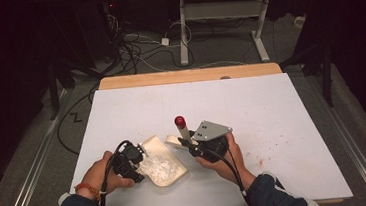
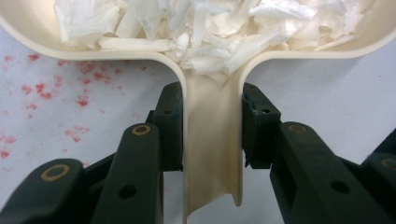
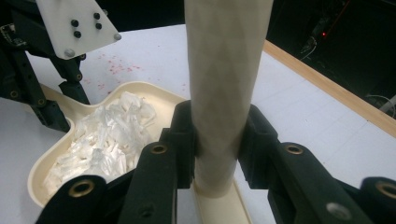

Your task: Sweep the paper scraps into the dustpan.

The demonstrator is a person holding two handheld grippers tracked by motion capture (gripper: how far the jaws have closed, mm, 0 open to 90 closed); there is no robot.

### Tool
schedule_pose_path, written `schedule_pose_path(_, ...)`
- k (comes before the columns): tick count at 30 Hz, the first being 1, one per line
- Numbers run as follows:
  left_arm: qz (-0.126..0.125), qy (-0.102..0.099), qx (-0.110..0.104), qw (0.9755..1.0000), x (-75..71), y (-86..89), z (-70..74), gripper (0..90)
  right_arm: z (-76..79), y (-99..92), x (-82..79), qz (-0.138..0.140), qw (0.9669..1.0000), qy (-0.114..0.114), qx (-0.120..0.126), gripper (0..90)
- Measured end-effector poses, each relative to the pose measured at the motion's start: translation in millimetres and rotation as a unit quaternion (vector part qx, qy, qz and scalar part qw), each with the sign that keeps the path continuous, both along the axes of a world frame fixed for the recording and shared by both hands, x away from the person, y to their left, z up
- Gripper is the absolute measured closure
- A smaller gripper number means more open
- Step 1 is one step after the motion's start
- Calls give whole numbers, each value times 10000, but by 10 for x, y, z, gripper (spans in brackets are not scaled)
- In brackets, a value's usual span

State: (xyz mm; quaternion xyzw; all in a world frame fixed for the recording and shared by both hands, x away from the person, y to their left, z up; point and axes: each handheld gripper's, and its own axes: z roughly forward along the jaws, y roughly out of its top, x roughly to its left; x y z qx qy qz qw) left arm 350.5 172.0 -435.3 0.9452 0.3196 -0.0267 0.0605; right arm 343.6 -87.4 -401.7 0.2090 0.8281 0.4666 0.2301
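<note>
A cream dustpan lies on the white table top, filled with white paper shreds. My left gripper is shut on the pan's handle, its pads pressed on both sides of it. The shreds pile up just past my left gripper. My right gripper is shut on an upright cream handle with a red cap, right of the pan. In the right gripper view that handle rises between the jaws of my right gripper, with the pan and my left gripper behind.
The white sheet covers a wooden table whose bare far edge shows. Small red specks dot the sheet near the pan. Beyond the table are floor cables and a second table's white legs.
</note>
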Motion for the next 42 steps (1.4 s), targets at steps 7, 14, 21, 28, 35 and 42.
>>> schedule_pose_path(7, 3, 39, 12, 10000, 3, 16, -12, 632, 8, 10, -45, 248, 9991, 261, 208, 711)
schedule_pose_path(14, -10, 31, 2, 10000, 0, 25, -22, 631, 186, -9, -179, 614, 9963, 334, 497, 713)
schedule_pose_path(21, 3, -12, -16, 10000, -2, 33, -36, 632, 340, -172, -178, 399, 9974, 160, 582, 713)
schedule_pose_path(28, -31, 16, -12, 10000, 8, 44, -39, 631, 348, -361, -145, 193, 9978, 252, 582, 713)
schedule_pose_path(35, 6, 39, -19, 10000, 24, 37, -39, 631, 77, -233, -41, -149, 9997, 91, 180, 713)
schedule_pose_path(42, 26, 54, -52, 10000, 20, 57, -44, 631, 26, -32, -122, 303, 9983, 352, 363, 713)
